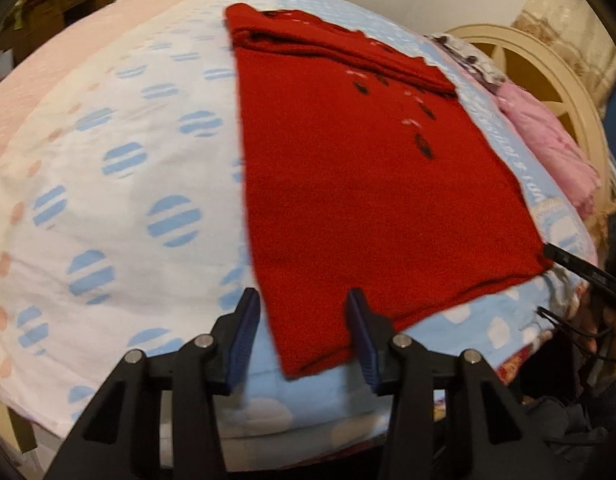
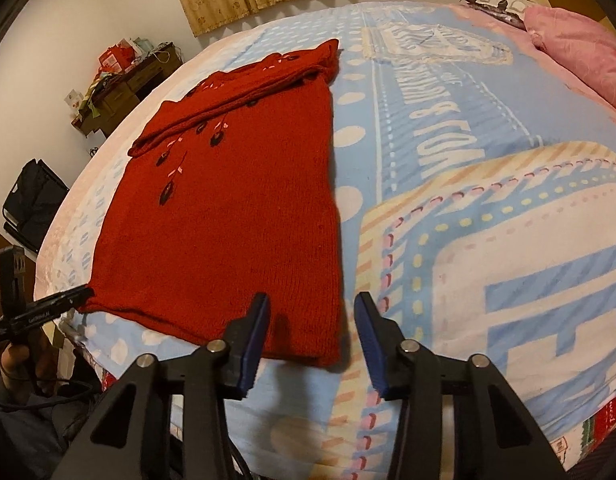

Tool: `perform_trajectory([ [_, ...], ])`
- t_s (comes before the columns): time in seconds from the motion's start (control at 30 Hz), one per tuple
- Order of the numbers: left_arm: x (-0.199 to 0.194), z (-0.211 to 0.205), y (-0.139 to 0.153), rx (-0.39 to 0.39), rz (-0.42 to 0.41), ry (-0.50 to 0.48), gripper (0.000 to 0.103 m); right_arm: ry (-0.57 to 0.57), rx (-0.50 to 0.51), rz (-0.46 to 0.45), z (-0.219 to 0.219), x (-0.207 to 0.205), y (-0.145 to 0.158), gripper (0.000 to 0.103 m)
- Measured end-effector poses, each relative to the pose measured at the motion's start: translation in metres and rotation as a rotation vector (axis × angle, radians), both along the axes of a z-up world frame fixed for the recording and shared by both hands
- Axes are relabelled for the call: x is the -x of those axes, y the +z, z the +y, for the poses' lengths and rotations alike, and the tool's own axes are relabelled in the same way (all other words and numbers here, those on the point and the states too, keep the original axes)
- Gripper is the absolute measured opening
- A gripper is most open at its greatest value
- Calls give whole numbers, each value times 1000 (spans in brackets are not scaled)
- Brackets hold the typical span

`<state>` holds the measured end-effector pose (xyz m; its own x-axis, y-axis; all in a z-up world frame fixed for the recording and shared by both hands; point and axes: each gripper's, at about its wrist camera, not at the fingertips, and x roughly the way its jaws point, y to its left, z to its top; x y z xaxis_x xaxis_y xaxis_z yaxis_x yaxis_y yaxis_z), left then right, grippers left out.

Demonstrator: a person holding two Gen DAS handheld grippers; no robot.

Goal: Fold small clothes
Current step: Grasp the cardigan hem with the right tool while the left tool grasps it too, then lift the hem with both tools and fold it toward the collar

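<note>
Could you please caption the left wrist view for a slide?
Left gripper open astride the near corner of a red sweater on the bed.

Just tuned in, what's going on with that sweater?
A person holds a gripper in each hand over a red sweater lying flat on the bed, sleeves already folded in. The left gripper and right gripper each straddle a bottom hem corner, jaws apart, not yet pinching it.

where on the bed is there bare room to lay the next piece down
Two free patches on the bed: the blue printed cover between the red sweater and the pink blanket, and the striped-dot sheet on the sweater's other side. It is crowded at the near hem, where the left gripper and right gripper straddle its corners.
</note>
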<state>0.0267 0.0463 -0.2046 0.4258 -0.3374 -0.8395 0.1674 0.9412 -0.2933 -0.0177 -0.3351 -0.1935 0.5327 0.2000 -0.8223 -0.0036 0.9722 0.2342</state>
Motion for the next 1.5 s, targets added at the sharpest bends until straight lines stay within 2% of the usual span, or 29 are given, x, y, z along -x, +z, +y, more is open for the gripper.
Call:
perform_trajectory([
  [0.1, 0, 6, 1, 22, 17, 7, 50, 17, -21, 11, 2, 3, -1, 42],
  [0.2, 1, 4, -1, 10, 21, -24, 51, 27, -39, 20, 3, 5, -7, 40],
  [0.27, 1, 5, -1, 21, 17, -25, 51, 23, -45, 15, 2, 5, -9, 29],
  [0.3, 1, 5, -1, 26, 14, -31, 49, 19, -57, 4, 1, 5, -9, 17],
  [0.33, 1, 5, 0, 31, 7, -45, 39, 14, -75, -1, 0, 5, -9, 11],
  [0.4, 1, 5, 0, 62, 10, -72, 15, -1, -96, -18, -4, 6, -7, 10],
  [0.57, 0, 16, 11, 101, -18, -49, 13, -2, -143, -70, -7, 11, 6, 9],
  [0.87, -3, 38, 43, 310, -102, -59, 10, 10, -272, -180, -14, 17, 40, 8],
  [0.97, -11, 40, 51, 301, -127, -57, 10, 16, -275, -213, -13, 14, 53, 8],
  [1.1, -28, 44, 58, 308, -143, -43, 8, 8, -342, -231, -19, 0, 65, 8],
  [1.33, -66, 51, 76, 347, -199, -50, 6, -9, -392, -264, -28, -43, 88, 8],
  [1.5, -96, 52, 81, 326, -203, -45, 6, -4, -404, -269, -28, -79, 99, 8],
])
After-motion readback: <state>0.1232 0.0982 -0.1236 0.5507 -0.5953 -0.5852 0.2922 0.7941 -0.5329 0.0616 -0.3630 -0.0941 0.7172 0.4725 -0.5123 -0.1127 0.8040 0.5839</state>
